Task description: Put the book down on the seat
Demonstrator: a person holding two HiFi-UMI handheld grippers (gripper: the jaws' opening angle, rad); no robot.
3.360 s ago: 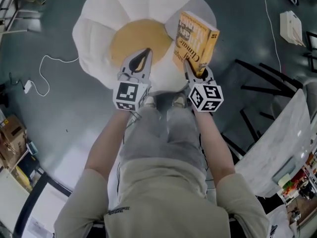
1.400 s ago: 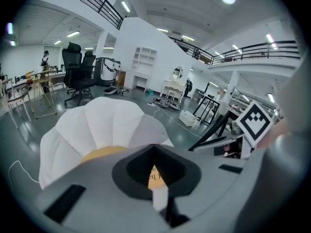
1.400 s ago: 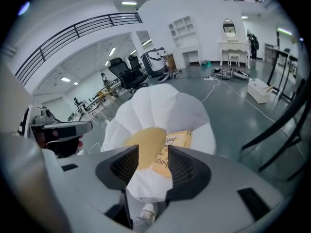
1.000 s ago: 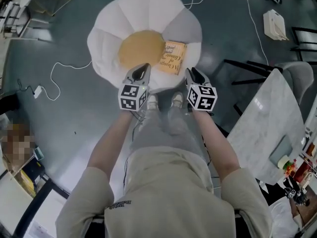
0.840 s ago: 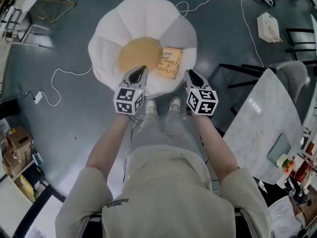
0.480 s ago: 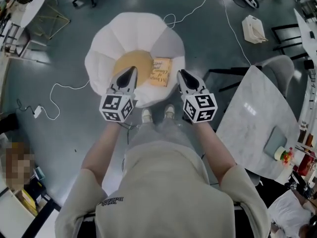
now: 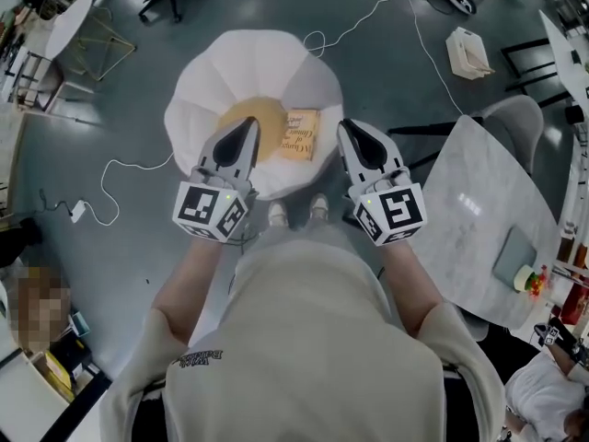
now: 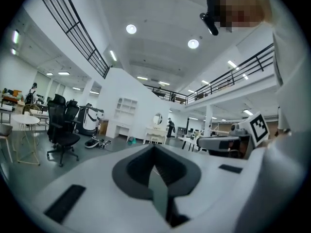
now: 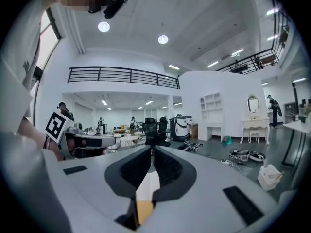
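The book (image 7: 299, 134) lies flat, cover up, on the seat (image 7: 248, 63), at about 3 o'clock of its tan centre and partly on the white padded ring. It touches neither tool, so the task looks done. Lying flat there, it appears to rest steadily on the soft cushion. The left tool (image 7: 250, 123) hangs at about 8 o'clock of the book with its jaws together and nothing between them. The right tool (image 7: 346, 127) is at about 4 o'clock of it, and its jaws are closing on nothing, the tips almost meeting. Both tools are held clear of the seat and pointed out into the room, probably so as not to nudge the book. A few seconds ago the book stood upright in the right tool above the seat. One second ago it already lay where it does now, and since then the tools have drawn up and away while the book has stayed put.
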